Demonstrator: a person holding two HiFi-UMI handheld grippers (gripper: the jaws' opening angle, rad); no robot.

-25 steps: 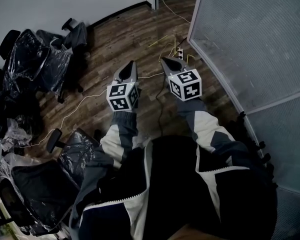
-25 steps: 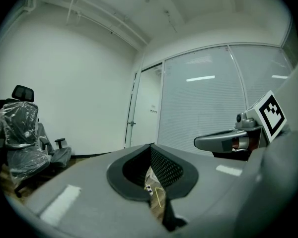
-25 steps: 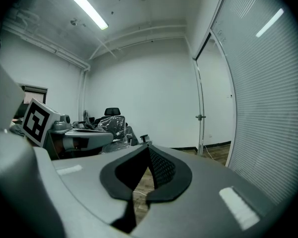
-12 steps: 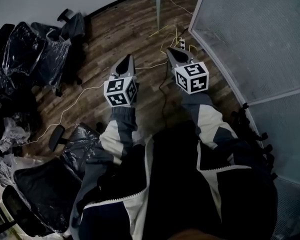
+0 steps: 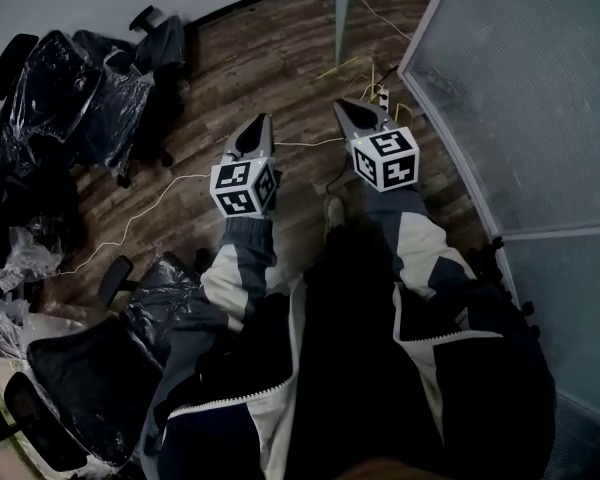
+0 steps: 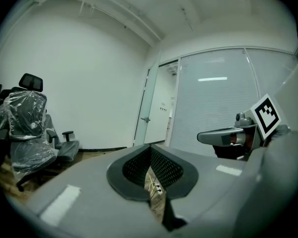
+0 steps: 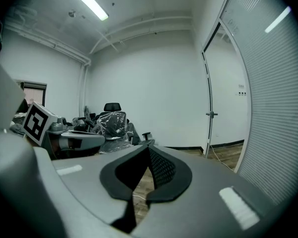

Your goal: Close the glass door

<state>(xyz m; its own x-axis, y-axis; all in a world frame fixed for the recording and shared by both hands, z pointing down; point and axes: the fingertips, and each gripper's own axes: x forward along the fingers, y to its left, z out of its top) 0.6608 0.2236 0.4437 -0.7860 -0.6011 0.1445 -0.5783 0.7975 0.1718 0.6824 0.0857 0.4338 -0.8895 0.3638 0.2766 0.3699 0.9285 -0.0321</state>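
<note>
The glass door (image 5: 342,8) stands open ahead of me, its edge showing as a pale upright strip at the top of the head view. In the left gripper view the door (image 6: 148,108) carries a small handle (image 6: 145,119) beside the open doorway. In the right gripper view the door's edge and handle (image 7: 211,114) lie ahead to the right. Both grippers are well short of the door. My left gripper (image 5: 258,120) (image 6: 150,150) is shut and empty. My right gripper (image 5: 342,105) (image 7: 149,148) is also shut, with nothing in it.
A frosted glass wall (image 5: 520,78) runs along the right. Plastic-wrapped office chairs (image 5: 70,98) crowd the left, with another chair (image 5: 90,368) near my left side. A power strip (image 5: 382,95) and yellow and white cables lie on the wood floor near the wall's foot.
Both grippers have moved forward over the floor together, still shut. The door's edge and the glass wall have shifted right in the head view, and a shoe now shows between the arms.
</note>
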